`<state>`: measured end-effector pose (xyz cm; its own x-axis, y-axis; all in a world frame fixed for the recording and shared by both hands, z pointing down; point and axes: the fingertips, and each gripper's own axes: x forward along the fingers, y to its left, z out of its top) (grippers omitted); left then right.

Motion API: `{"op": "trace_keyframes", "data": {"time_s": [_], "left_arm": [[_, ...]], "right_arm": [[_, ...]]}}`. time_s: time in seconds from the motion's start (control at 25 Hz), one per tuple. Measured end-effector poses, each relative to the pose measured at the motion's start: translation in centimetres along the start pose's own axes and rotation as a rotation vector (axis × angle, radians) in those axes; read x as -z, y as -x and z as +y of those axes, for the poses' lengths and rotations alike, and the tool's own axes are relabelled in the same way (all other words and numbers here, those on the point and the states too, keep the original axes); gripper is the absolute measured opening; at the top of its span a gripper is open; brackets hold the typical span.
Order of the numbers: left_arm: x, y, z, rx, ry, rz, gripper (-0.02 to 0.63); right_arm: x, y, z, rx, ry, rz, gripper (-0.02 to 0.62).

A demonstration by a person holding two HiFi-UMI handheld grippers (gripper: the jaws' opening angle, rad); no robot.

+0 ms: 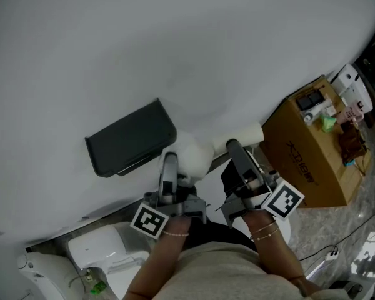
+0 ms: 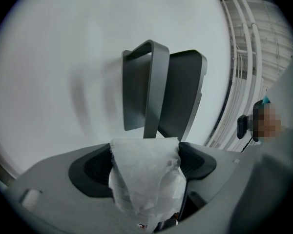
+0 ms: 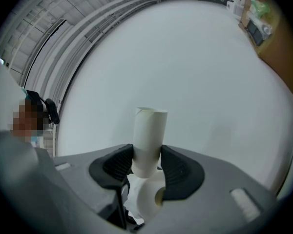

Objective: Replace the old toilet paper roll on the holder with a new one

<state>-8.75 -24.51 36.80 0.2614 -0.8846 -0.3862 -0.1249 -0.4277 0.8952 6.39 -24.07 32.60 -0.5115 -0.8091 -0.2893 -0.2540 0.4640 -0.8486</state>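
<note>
The left gripper (image 2: 145, 164) is clamped on soft white paper, the new roll (image 2: 145, 179), which bulges between its pads and fills the gap. Straight ahead of it and a little higher, the dark holder (image 2: 161, 91) stands on the white wall (image 2: 49, 82), near but untouched, so I judge the roll is being lined up for loading. Just to its right, the right gripper (image 3: 147, 162) has its jaws partly apart and pressed on the sides of the empty cardboard tube (image 3: 149, 140). The tube rises past them toward bare wall, apparently held aside, clear of the holder. Below that tube a white curved edge shows, probably the new roll alongside. Only the holder's flap and frame can be seen, so I cannot tell whether its bar is bare, and crumpled paper hides the roll's core.
</note>
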Motion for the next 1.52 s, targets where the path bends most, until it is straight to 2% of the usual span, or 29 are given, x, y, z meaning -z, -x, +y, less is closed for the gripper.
{"op": "trace_keyframes", "data": {"time_s": [0.12, 0.28, 0.36, 0.52, 0.8, 1.52], "left_arm": [[0.2, 0.0, -0.1, -0.001, -0.009, -0.003, 0.414], [0.0, 0.0, 0.0, -0.001, -0.001, -0.008, 0.414], [0.0, 0.0, 0.0, 0.0, -0.003, -0.01, 0.414], [0.3, -0.1, 0.0, -0.003, -0.001, -0.015, 0.414], [0.3, 0.0, -0.2, 0.008, 0.01, -0.002, 0.414], [2.1, 0.2, -1.2, 0.011, -0.048, 0.125, 0.417]], "right_arm": [[0.1, 0.3, -0.7, 0.017, -0.002, 0.005, 0.184], [0.0, 1.0, -2.4, 0.102, 0.032, 0.017, 0.184], [0.1, 1.1, -2.8, 0.117, 0.044, 0.034, 0.184], [0.8, 1.0, -2.7, 0.113, 0.033, 0.059, 0.184], [0.6, 0.4, -2.2, 0.092, 0.036, 0.044, 0.183], [-0.1, -1.5, -1.4, 0.036, 0.004, 0.012, 0.178]]}}
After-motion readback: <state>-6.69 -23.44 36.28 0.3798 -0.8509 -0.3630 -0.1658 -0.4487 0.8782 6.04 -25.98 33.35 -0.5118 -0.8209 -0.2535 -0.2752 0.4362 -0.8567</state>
